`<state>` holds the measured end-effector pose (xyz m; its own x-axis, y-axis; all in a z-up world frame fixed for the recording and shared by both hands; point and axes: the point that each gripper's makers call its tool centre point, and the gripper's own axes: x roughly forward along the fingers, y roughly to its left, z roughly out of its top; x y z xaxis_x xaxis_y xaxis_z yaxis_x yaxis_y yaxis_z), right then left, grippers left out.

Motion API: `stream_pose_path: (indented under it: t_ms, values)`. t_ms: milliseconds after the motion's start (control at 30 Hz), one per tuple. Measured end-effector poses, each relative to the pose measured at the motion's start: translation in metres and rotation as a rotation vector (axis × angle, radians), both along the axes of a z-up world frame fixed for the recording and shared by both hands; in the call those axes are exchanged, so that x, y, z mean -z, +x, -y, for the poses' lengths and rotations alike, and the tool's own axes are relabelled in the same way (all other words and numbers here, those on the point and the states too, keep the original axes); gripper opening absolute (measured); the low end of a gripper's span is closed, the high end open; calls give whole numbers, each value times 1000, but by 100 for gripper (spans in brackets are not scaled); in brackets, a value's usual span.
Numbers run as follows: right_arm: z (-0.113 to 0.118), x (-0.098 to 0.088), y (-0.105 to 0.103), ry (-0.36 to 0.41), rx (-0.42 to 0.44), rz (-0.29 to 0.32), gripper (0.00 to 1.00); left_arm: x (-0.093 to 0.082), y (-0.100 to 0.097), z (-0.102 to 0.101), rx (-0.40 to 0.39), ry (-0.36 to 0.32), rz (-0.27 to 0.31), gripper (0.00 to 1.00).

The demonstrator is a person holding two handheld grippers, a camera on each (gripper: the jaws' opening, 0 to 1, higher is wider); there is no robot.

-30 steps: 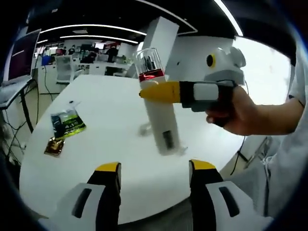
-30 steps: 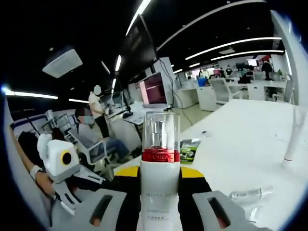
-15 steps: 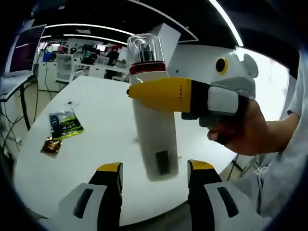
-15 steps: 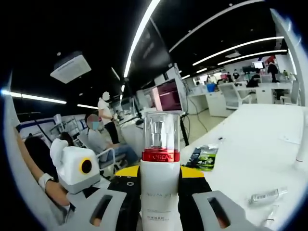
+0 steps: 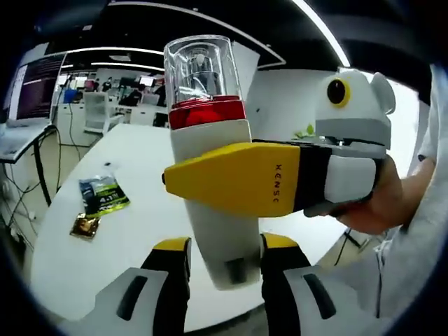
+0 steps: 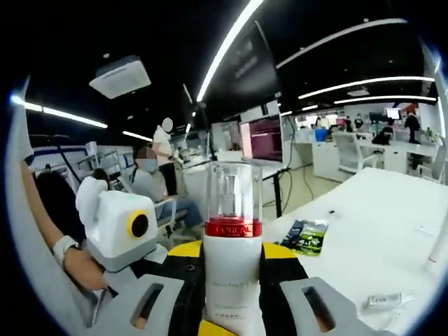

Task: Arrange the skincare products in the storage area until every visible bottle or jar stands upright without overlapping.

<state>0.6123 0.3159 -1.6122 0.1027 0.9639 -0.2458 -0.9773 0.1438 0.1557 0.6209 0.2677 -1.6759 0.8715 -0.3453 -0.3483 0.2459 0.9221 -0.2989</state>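
Bottle: a white pump bottle (image 6: 232, 280) with a red band and a clear cap, marked L'OREAL; it is upright and held up above the white worktop (image 5: 133, 231), over its near edge in the left gripper view.
Right gripper: the right gripper (image 6: 232, 262) has its yellow-tipped jaws clenched on the bottle's white body just under the red band; in the left gripper view the same gripper (image 5: 210, 183) comes in from the right, its yellow jaw lying across the front of the bottle (image 5: 210, 140).
Left gripper: the left gripper (image 5: 222, 260) has its jaws standing either side of the bottle's lower end, close against it; whether they press it or merely flank it I cannot tell.
Hands: a hand (image 5: 381, 210) grips the right gripper's handle; in the right gripper view another hand (image 6: 80, 269) with a wristband holds the left gripper (image 6: 122, 227).
Packets: a green and black sachet (image 5: 103, 195) lies flat near the worktop's left edge, with a small brown packet (image 5: 85, 225) just beside it, nearer that edge; both are well apart from the bottle.
Small tube: a clear tube (image 6: 385, 302) lies on its side on the worktop (image 6: 378, 245), near its right edge in the right gripper view.
Background: people (image 6: 157, 175) sit and stand by desks with monitors.
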Motion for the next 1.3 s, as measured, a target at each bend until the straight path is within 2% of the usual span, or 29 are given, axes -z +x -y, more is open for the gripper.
stream_pose_path:
  t_ms: [100,333,467,500,567,633,700,733,767,800,867,967,1000,1100,1300]
  values:
    - [-1,-1,1,2,2,-3,24,-1,-1,-1,7,11,4,28]
    - [1,4,2,-9,21,-43,24,5,-2,-5,6,57,-19,27]
    - [5,14,1,-34,33,-66,24,12,-3,-8,37,259,-4,28]
    - [5,16,1,-39,37,-71,24,13,-4,-5,43,271,-5,29]
    - [7,18,0,-47,39,-77,24,10,-3,-1,46,265,20,32]
    - [7,26,-6,-79,24,-88,24,-12,4,-2,6,188,131,32]
    - [6,29,-13,-93,3,-65,24,-17,5,-9,-33,114,134,34]
    - [4,28,-16,-92,-4,-57,24,-8,3,-11,-23,120,84,36]
    - [4,28,-16,-96,-5,-57,24,-6,3,-11,-24,118,76,35]
    - [2,26,-18,-99,-12,-47,24,-5,2,-5,-4,69,59,31]
    - [1,26,-18,-103,-17,-43,24,-3,2,-9,-16,73,51,31]
    - [1,27,-20,-101,-24,-52,24,12,-4,-5,29,82,-39,31]
    - [2,27,-20,-101,-24,-52,24,12,-3,-6,34,128,-19,31]
    - [4,26,-19,-98,-21,-58,24,9,-4,-7,28,138,0,30]
    - [10,30,-22,-109,-14,-106,24,13,-8,-2,63,174,-18,29]
